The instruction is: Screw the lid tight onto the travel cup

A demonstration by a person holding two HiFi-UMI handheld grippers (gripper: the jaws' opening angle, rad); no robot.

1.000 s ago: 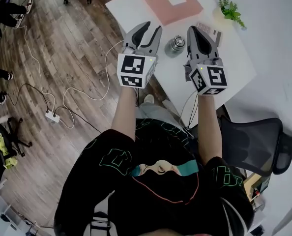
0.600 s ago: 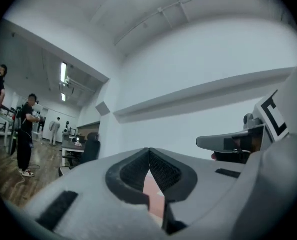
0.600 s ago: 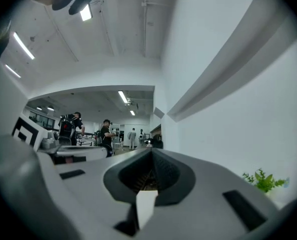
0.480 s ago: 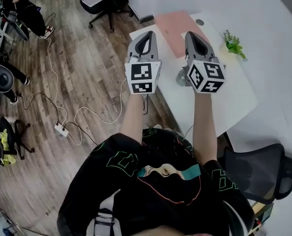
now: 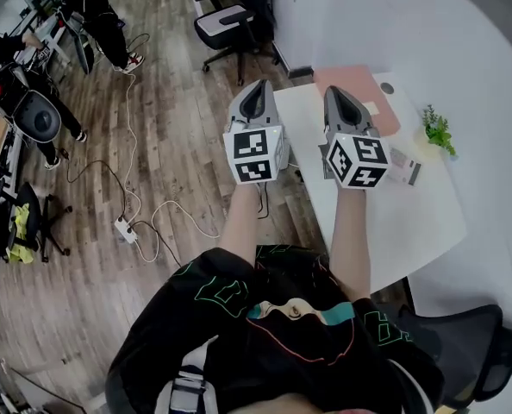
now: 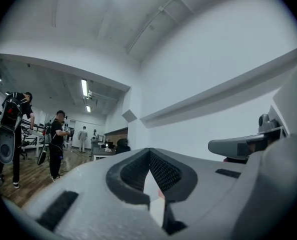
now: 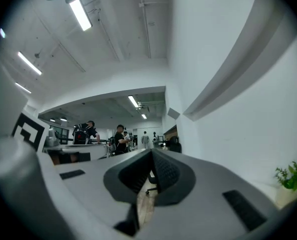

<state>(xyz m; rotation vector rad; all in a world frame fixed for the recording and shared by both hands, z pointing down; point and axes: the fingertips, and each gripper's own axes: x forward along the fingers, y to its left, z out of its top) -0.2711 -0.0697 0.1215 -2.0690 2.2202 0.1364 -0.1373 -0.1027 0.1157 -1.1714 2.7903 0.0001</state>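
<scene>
The travel cup and its lid show in no current view. Both grippers are held up side by side in front of the person, pointing away over the near left corner of the white table (image 5: 411, 222). My left gripper (image 5: 254, 89) is shut with nothing between its jaws, and its own view (image 6: 149, 154) looks out at a white wall and the room. My right gripper (image 5: 340, 93) is also shut and empty, its tips closed together in its own view (image 7: 151, 151).
On the table lie a pink mat (image 5: 359, 84), a small potted plant (image 5: 435, 128) and a small flat item (image 5: 404, 166). An office chair (image 5: 230, 20) stands beyond the table, another chair (image 5: 471, 360) at lower right. A power strip (image 5: 125, 228) with cables lies on the wood floor. People stand at far left.
The left gripper's jaws have closed. Both grippers rose and now point level into the room. The metal cup seen between them a second ago is out of sight.
</scene>
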